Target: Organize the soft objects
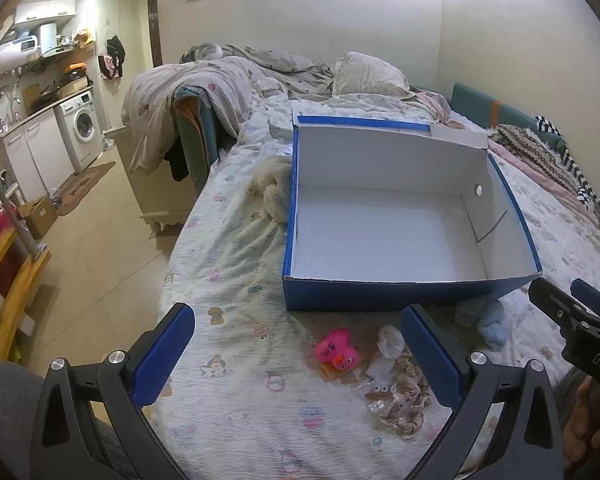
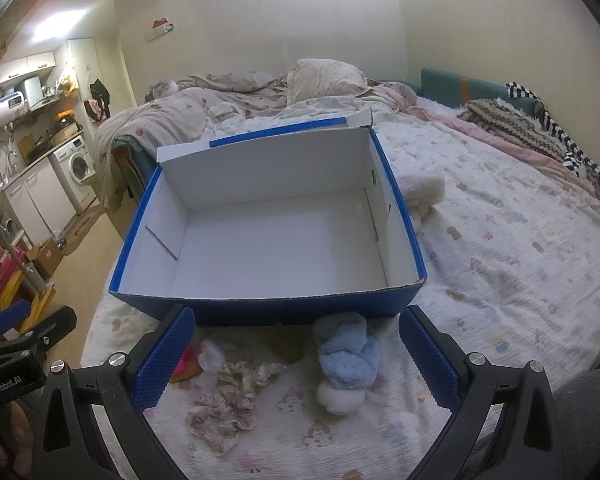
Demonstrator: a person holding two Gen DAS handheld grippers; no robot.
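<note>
An open blue cardboard box with a white inside sits on the bed's pale quilted sheet printed with small cartoon figures, its lid flap standing up at the far side, and nothing lies in it. The soft things are all gathered on the sheet just in front of the box's near wall. There is a fluffy light-blue and white knotted plush, lumpy and twisted, lying almost against the box front. Left of it lie a beige patterned fabric scrunchie, a paler crinkled scrunchie and a small white cotton-like puff. Furthest left of the box front is a bright pink heart-shaped toy with an orange beak (half hidden behind a finger in the right wrist view). A cream fuzzy plush lies on the far side, touching the box's side wall.

The left gripper, black with blue textured pads, is spread wide above the sheet, holding nothing; the pink toy lies between its fingers and below them. The right gripper is spread just as wide, empty, with the blue plush and the scrunchies between its fingers and below them.
</note>
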